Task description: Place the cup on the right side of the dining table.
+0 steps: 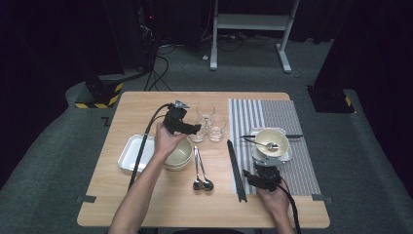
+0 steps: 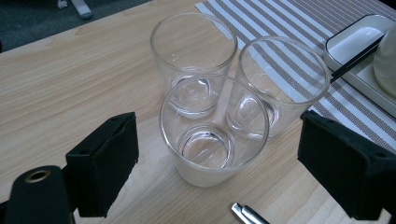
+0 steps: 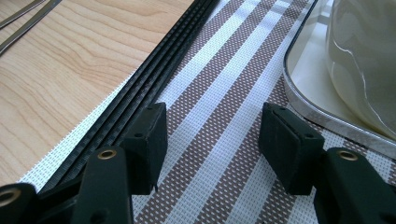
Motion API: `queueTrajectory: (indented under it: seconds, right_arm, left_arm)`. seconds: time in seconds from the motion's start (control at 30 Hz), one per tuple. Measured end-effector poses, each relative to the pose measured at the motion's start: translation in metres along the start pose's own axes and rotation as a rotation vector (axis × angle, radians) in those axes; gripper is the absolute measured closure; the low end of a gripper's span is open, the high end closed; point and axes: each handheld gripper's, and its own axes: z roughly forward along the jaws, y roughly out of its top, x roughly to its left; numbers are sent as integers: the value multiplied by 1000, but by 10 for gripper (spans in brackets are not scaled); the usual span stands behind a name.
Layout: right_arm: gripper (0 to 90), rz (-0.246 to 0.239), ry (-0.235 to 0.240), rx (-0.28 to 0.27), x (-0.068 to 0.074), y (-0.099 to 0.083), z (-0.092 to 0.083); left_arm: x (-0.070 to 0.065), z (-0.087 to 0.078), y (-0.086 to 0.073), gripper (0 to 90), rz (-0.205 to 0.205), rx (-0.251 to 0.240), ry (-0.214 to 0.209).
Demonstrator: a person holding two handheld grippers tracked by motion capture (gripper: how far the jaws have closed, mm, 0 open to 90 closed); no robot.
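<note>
We found the left gripper (image 1: 195, 129) at mid-table with its jaws spread wide and holding nothing. The nearest glass (image 2: 214, 130) of three clustered tumblers stood upright on the bare wood directly ahead, centred between the pads but not touched by either. The right gripper (image 3: 212, 140), partly open and empty, rested over the striped mat (image 3: 219, 112), well apart from the glasses. We judged the left hand the nearer one.

No readable text, label, brand or number shows anywhere
</note>
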Motion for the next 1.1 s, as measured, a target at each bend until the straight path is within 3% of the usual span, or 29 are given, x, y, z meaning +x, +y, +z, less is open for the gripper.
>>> queueTrajectory:
  seconds: [0.5, 1.1]
  right_arm:
    - [414, -10, -6, 4, 1, 0, 0]
    - [411, -5, 2, 0, 0, 0, 0]
  left_arm:
    - [-6, 25, 4, 107, -16, 41, -9]
    - [-7, 38, 4, 103, -12, 73, 31]
